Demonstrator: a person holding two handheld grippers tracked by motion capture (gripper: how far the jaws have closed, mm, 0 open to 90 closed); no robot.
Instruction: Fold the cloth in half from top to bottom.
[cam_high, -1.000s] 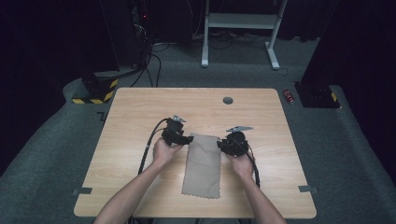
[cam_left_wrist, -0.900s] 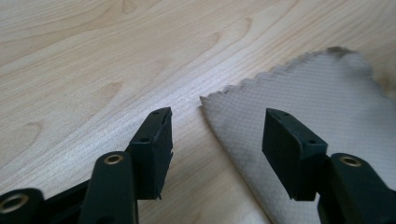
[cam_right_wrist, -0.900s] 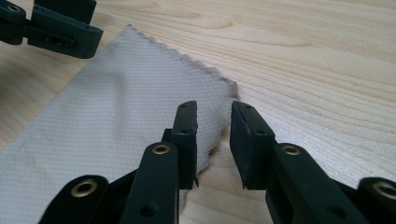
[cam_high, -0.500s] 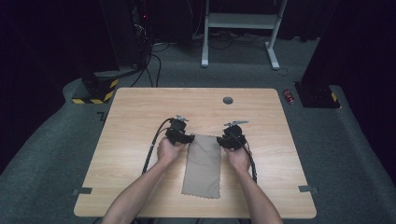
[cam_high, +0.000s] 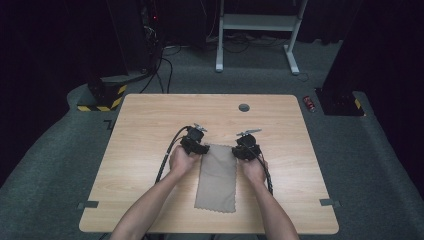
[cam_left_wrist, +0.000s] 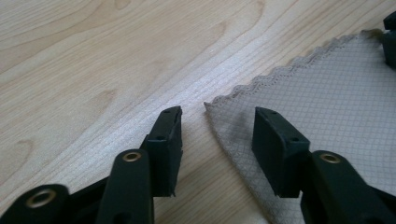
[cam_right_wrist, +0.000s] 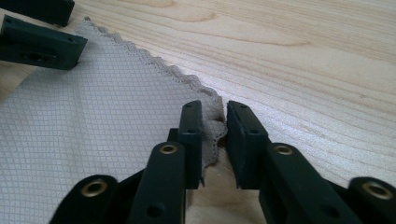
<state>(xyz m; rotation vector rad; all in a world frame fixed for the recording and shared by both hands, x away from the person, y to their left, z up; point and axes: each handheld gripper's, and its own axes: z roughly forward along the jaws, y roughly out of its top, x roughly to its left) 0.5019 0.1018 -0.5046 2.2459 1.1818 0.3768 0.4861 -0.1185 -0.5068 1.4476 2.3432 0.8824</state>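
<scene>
A: Looking from the high view first: the grey cloth (cam_high: 217, 176) lies flat as a folded strip near the middle of the wooden table (cam_high: 140, 130), long side running toward the person. The left gripper (cam_high: 196, 146) and right gripper (cam_high: 245, 150) sit at its two far corners.

B: So what worries you there?

A: Both hands must lift together. If one corner comes up alone, I'd expect the strip to skew or unfold.

B: And the left gripper view?

A: The left gripper (cam_left_wrist: 217, 125) has just been closing, but its jaws are about half open, straddling the cloth's (cam_left_wrist: 322, 107) pointed corner. One finger stands on bare wood, the other over the fabric, and nothing is pinched yet. The corner lies flat, so the jaws could shut above it, or push it away and wrinkle it.

B: The right gripper view?

A: The right gripper (cam_right_wrist: 214, 122) has just been closing too, and is now nearly shut. The scalloped corner of the cloth (cam_right_wrist: 93, 112) is bunched up between its fingers, touching the left one. I can't tell whether both pads press it.

B: The risk?

A: Only the very edge is caught. A pull could slip it free, or take one layer and leave the other on the table.
</scene>
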